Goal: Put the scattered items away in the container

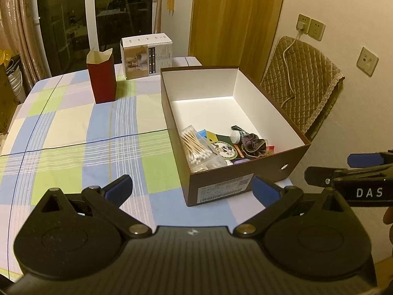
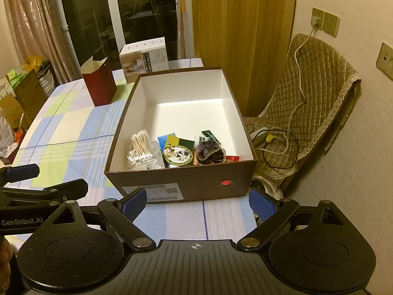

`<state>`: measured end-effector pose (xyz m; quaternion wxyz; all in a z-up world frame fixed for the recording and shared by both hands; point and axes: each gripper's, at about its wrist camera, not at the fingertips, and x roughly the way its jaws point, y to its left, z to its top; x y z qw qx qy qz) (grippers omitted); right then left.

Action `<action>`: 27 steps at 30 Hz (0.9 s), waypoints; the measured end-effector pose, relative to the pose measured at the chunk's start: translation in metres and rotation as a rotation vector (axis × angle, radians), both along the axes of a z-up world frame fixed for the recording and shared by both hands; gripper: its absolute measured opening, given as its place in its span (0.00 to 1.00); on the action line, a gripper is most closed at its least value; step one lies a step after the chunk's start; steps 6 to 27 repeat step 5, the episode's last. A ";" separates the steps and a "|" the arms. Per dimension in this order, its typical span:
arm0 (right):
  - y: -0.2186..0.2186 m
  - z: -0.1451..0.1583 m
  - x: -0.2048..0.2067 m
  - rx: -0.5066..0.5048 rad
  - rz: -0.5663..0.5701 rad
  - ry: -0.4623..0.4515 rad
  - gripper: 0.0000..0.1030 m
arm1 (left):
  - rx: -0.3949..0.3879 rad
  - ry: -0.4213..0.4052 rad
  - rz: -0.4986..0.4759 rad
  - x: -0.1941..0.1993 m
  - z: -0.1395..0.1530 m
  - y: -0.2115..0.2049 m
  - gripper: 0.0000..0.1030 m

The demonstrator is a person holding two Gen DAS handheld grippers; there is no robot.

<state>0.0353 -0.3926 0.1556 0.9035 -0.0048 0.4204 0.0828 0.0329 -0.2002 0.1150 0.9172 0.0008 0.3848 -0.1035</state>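
Both grippers hover over a checked tablecloth [image 1: 73, 132], short of the near end of a brown shoebox [image 2: 196, 186] that serves as the container. Everything below is placed relative to that box.

To the left of the box and further back, a red carton [image 1: 102, 78] with an open top stands upright, and just behind it sits a white product box [image 1: 147, 56]. These two look like the only loose things left on the cloth. Judging by that, the tidying is nearly or fully finished. If either carton is to go in, the sensible approach is to grip it across its narrow sides, lift it above the box wall, and set it in the bare far half.

The left gripper [image 1: 194, 188] is held before the box's near left corner, jaws wide apart and holding nothing. The right gripper [image 2: 197, 202] is held before the box's near wall, jaws likewise spread and empty.

Inside the box, all contents crowd against the near wall. From left to right: a clear bag of cotton swabs [image 2: 142, 151], a blue and yellow packet [image 2: 169, 141], a dark green packet with a round badge design [image 2: 178, 156], a small white bottle [image 1: 237, 136], a dark purple scrunchie [image 2: 210, 152] and a small red item [image 2: 232, 158] at the right corner. The far half shows bare white card.

To the right of the box, off the table, a chair with a quilted cover [image 2: 316, 98] carries a trailing cable.
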 end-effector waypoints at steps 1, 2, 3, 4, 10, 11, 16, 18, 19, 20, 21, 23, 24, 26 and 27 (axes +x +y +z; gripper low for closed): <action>0.000 0.000 0.001 0.000 0.000 0.001 0.92 | 0.002 -0.002 0.000 0.000 0.000 0.000 0.99; 0.000 -0.001 0.001 0.001 0.001 0.002 0.92 | 0.003 -0.004 0.000 0.000 -0.001 0.000 0.99; 0.000 -0.002 0.002 0.001 0.000 0.003 0.92 | 0.003 -0.006 0.001 0.000 -0.001 0.000 0.99; 0.000 -0.002 0.002 0.001 0.000 0.004 0.92 | 0.004 -0.007 0.002 0.000 -0.001 0.000 0.99; 0.000 -0.002 0.002 0.002 0.000 0.005 0.92 | 0.007 -0.006 0.002 0.000 -0.002 0.000 0.99; 0.000 -0.002 0.002 0.002 0.000 0.005 0.92 | 0.007 -0.006 0.002 0.000 -0.002 0.000 0.99; 0.000 -0.002 0.002 0.002 0.000 0.005 0.92 | 0.007 -0.006 0.002 0.000 -0.002 0.000 0.99; 0.000 -0.002 0.002 0.002 0.000 0.005 0.92 | 0.007 -0.006 0.002 0.000 -0.002 0.000 0.99; 0.000 -0.002 0.002 0.002 0.000 0.005 0.92 | 0.007 -0.006 0.002 0.000 -0.002 0.000 0.99; 0.000 -0.002 0.002 0.002 0.000 0.005 0.92 | 0.007 -0.006 0.002 0.000 -0.002 0.000 0.99; 0.000 -0.002 0.002 0.002 0.000 0.005 0.92 | 0.007 -0.006 0.002 0.000 -0.002 0.000 0.99; 0.000 -0.002 0.002 0.002 0.000 0.005 0.92 | 0.007 -0.006 0.002 0.000 -0.002 0.000 0.99; 0.000 -0.002 0.002 0.002 0.000 0.005 0.92 | 0.007 -0.006 0.002 0.000 -0.002 0.000 0.99; 0.000 -0.002 0.002 0.002 0.000 0.005 0.92 | 0.007 -0.006 0.002 0.000 -0.002 0.000 0.99; 0.000 -0.002 0.002 0.002 0.000 0.005 0.92 | 0.007 -0.006 0.002 0.000 -0.002 0.000 0.99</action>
